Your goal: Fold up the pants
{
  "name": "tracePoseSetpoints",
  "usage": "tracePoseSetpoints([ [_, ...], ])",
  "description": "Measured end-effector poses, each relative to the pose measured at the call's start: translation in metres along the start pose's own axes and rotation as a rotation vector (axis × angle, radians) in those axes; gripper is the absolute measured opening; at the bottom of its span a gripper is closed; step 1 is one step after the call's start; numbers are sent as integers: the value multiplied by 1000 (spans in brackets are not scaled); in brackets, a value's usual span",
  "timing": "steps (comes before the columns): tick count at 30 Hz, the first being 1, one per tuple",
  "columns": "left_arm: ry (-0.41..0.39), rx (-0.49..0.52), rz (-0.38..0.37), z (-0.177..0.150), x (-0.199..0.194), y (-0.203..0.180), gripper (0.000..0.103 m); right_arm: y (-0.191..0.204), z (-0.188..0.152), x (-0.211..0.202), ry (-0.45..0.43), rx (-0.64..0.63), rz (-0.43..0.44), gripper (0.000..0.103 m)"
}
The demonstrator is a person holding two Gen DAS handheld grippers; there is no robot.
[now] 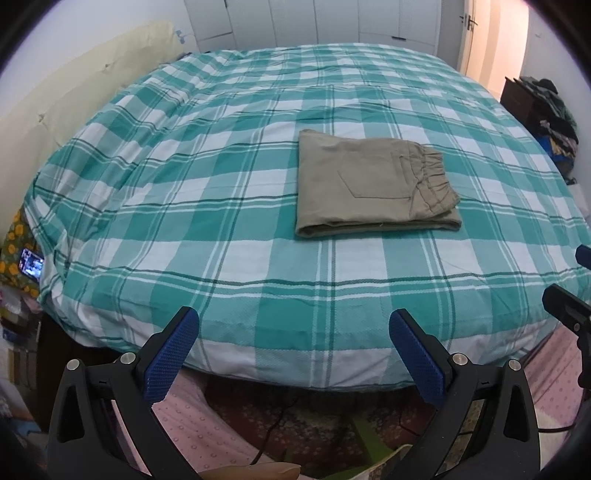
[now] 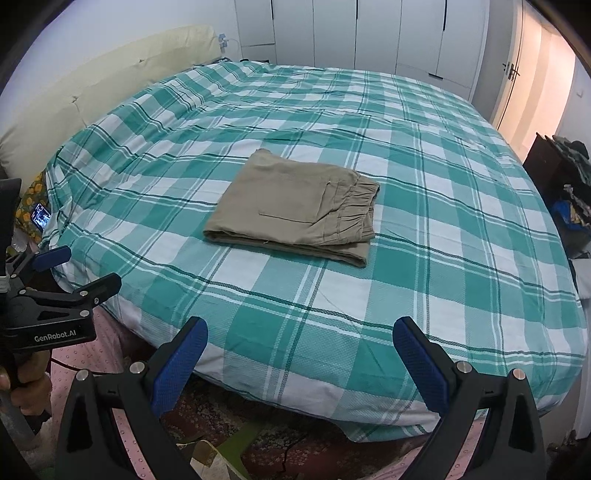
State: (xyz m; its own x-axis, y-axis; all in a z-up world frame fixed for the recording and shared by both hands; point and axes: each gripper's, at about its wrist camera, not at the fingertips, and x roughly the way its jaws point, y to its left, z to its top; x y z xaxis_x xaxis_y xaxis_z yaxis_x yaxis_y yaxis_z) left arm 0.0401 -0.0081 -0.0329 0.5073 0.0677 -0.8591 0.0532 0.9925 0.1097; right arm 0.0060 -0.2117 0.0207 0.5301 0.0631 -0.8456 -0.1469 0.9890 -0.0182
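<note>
Khaki pants (image 1: 373, 184) lie folded into a flat rectangle on the middle of the bed, elastic waistband to the right and a back pocket on top; they also show in the right wrist view (image 2: 299, 206). My left gripper (image 1: 293, 323) is open and empty, held back over the bed's near edge, well short of the pants. My right gripper (image 2: 300, 334) is open and empty, also back at the near edge. The left gripper also shows at the left of the right wrist view (image 2: 79, 267).
The bed has a teal and white plaid cover (image 1: 221, 221). A cream headboard (image 2: 110, 77) is at the left, white wardrobes (image 2: 369, 33) behind, a dark stand piled with clothes (image 2: 565, 177) at the right. A phone (image 2: 40, 218) lies by the bed's left side.
</note>
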Motion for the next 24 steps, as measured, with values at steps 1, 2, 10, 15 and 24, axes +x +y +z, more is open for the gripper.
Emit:
tracePoseSetpoints([
  [1,0,1,-2,0,-1,0,103,1,0,-2,-2,-1,-2,100],
  [2,1,1,-6,0,-2,-1,103,1,1,-4,-5,-2,-4,99],
  [10,-10,-11,-8,0,-9,1,103,5,4,-15,-16,-5,-20,99],
  [15,-26,-9,3,1,-14,1,102,5,5,-17,-20,-2,-33,99],
  [24,-33,-2,0,1,-18,0,102,8,6,-19,-17,-8,-31,99],
])
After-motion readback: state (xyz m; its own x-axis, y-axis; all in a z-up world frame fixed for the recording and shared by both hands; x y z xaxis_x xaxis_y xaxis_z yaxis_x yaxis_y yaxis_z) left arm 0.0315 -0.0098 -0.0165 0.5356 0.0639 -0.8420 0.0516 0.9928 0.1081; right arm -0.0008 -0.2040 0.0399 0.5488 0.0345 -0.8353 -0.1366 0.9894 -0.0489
